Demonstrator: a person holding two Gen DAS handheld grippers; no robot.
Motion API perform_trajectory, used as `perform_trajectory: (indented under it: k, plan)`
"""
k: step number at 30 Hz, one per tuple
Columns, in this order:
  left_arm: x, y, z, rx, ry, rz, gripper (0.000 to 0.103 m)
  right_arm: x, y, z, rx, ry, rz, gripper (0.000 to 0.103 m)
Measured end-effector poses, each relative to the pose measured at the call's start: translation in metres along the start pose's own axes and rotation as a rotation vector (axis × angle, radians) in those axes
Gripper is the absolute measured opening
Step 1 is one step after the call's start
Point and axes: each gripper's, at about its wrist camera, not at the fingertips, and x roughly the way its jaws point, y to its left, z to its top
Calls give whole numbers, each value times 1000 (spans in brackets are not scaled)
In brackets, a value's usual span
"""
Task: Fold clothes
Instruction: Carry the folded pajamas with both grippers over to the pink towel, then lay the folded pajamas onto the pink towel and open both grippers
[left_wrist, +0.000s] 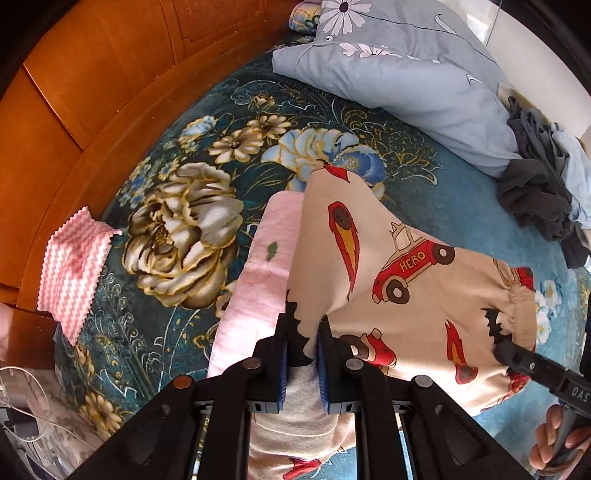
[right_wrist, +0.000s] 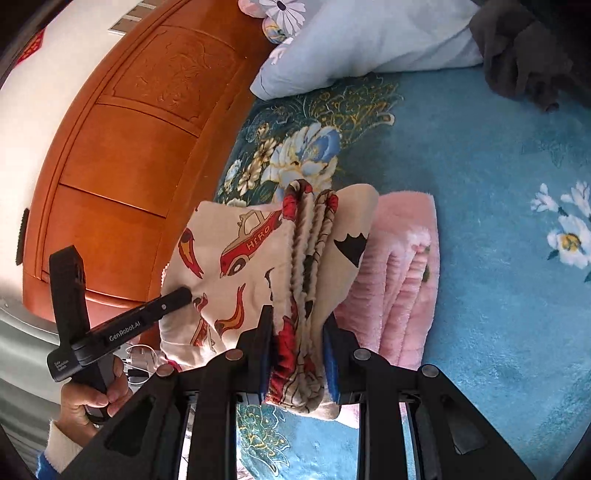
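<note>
- The cream cotton garment printed with red cars and flames (left_wrist: 399, 280) hangs lifted over the blue floral plush blanket (left_wrist: 443, 199) that covers the bed, held at two edges.
- The left gripper (left_wrist: 303, 332) is closed narrow on one edge of that garment, a fold of cloth pinched between its blue-padded fingers (left_wrist: 282, 354).
- The right gripper (right_wrist: 299, 325) is clamped on the gathered, ribbed waistband of the garment, which bunches thickly between its fingers (right_wrist: 330, 354).
- In the right wrist view, the person's left hand (right_wrist: 92, 402) grips the black handle of the left gripper, a cream cuff at the wrist.
- A folded pink fleece cloth (left_wrist: 258, 273) lies on the blanket directly under the garment and partly shows beside it.
- Left of the garment, a pink and white zigzag cloth (left_wrist: 70, 273) lies at the blanket's edge against the orange wooden headboard (left_wrist: 110, 74).
- Beyond the garment, a pale blue pillow with daisy print (left_wrist: 399, 74) rests on the blanket.
- A heap of dark grey clothing (left_wrist: 535, 184) lies just beside the pillow, right of the garment.
</note>
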Motion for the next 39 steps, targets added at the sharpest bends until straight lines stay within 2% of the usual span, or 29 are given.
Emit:
perform_trajectory:
  k: [6, 12, 14, 17, 18, 21, 23, 26, 29, 34, 39]
  plan:
    - [28, 10, 2, -22, 29, -6, 15, 17, -8, -4, -17, 13, -23, 26]
    - [28, 32, 0, -199, 9, -65, 27, 17, -7, -7, -80, 14, -53, 30]
    - [17, 40, 0, -216, -17, -36, 35, 8, -2, -6, -111, 2, -66, 33]
    - [-7, 53, -1, -260, -86, -19, 40, -11, 0, -1, -151, -38, -95, 36]
    - [-15, 55, -4, -274, -117, -37, 40, -17, 2, 2, -176, -55, -118, 36]
    - [-25, 44, -12, -259, -157, -93, 41, -25, 16, 12, -271, -86, -184, 36]
    - [-21, 27, -19, -218, -152, -91, 41, -21, 34, 18, -351, -82, -195, 36]
    - [-13, 5, -37, -152, -142, -91, 41, -6, 59, 16, -498, -31, -167, 36]
    - [1, 0, -59, -127, -133, -55, 41, 7, 66, 11, -656, 14, -187, 36]
    - [30, 1, -75, -104, -92, 7, 41, 24, 40, 14, -626, 49, -219, 36]
    - [41, 9, -75, -173, -90, -13, 41, 33, 27, 10, -611, 50, -227, 36]
